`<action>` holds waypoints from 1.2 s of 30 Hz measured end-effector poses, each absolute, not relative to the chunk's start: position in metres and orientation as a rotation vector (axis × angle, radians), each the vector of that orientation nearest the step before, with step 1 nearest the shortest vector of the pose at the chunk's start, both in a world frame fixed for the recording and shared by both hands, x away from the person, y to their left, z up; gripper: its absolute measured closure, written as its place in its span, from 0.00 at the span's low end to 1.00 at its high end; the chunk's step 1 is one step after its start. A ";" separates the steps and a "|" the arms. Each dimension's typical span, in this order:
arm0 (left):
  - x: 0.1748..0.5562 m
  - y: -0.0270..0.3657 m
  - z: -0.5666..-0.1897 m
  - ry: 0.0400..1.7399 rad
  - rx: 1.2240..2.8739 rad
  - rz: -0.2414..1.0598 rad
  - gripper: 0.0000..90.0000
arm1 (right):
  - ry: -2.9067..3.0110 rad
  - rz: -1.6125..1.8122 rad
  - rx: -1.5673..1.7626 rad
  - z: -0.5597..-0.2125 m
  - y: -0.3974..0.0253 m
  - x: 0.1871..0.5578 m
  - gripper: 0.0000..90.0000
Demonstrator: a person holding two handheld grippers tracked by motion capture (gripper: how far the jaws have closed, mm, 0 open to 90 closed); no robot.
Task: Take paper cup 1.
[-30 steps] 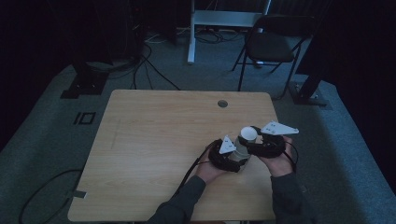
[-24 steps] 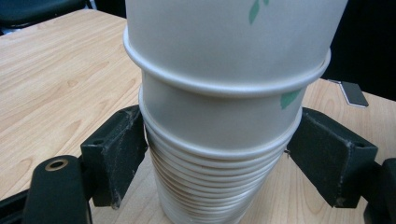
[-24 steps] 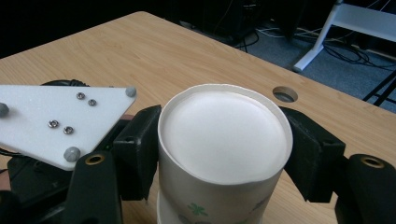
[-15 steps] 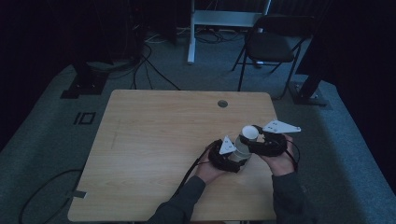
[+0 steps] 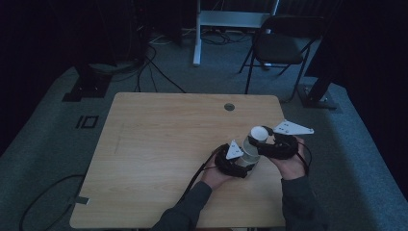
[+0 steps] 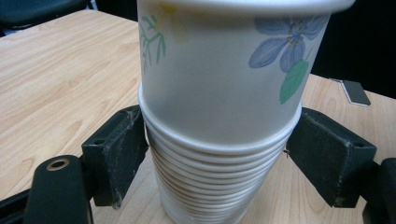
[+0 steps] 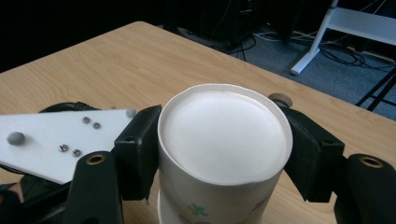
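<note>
Cup stack (image 5: 251, 149) stands upright near the table's (image 5: 159, 144) right front edge. Left gripper (image 6: 215, 158) clamps the lower nested rims; right gripper (image 7: 224, 154) clamps the top cup (image 7: 224, 140) just under its rim. Stack axis vertical, so top cup likely lifts straight up.

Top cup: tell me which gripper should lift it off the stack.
Right. The right gripper has its jaws closed on the top cup just under its rim, so it can likely pull upward. The left gripper clamps the stack of cups lower down, bracing it on the table.
</note>
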State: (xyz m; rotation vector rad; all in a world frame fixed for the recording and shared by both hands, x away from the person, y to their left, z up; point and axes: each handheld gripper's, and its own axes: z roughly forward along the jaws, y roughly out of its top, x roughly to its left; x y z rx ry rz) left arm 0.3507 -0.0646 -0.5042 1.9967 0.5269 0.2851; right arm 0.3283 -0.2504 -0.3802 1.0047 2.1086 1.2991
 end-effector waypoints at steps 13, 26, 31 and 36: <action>0.355 -0.067 -0.504 0.534 1.998 0.295 0.23 | 2.076 1.315 0.984 -0.361 -0.253 0.325 0.38; 0.350 -0.048 -0.491 0.545 1.964 0.310 0.21 | 2.062 1.351 0.920 -0.340 -0.249 0.315 0.38; 0.348 -0.032 -0.487 0.551 1.976 0.319 0.22 | 2.072 1.367 0.892 -0.337 -0.240 0.314 0.38; 0.348 -0.011 -0.486 0.575 1.982 0.324 0.23 | 2.093 1.383 0.860 -0.337 -0.229 0.313 0.38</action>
